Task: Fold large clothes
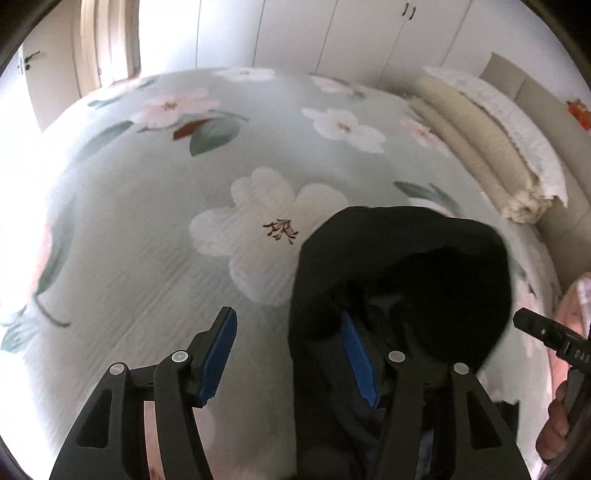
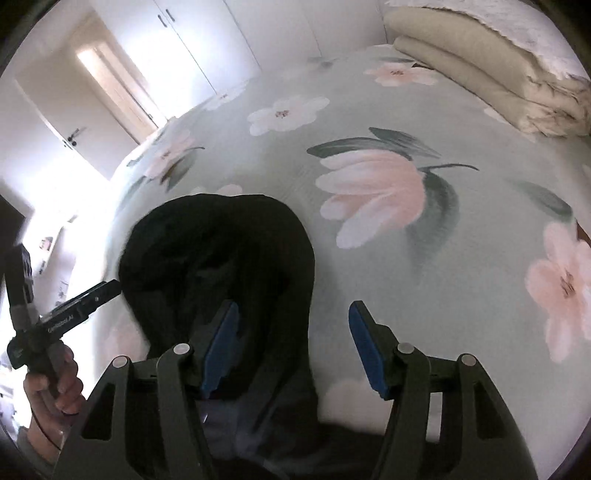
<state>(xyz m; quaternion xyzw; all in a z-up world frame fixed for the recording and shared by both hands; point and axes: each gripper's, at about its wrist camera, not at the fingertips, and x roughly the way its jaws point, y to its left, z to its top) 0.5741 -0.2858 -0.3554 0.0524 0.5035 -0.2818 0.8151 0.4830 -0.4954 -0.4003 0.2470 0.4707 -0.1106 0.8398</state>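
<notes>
Black garment (image 1: 402, 266) bunched on floral bedspread (image 1: 147, 229), lying between both claws; draped over left gripper (image 1: 291, 354) inner pad, beside right gripper (image 2: 295, 347) inner pad. Both spread, pinching nothing.

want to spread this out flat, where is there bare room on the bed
Free: the wide stretch of floral bedspread beyond the black garment, up to the far edge by the wardrobe doors. Crowded: the headboard side, where folded beige bedding sits.

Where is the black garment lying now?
The black garment lies on the floral bedspread, right of the left gripper and left of the right gripper.
</notes>
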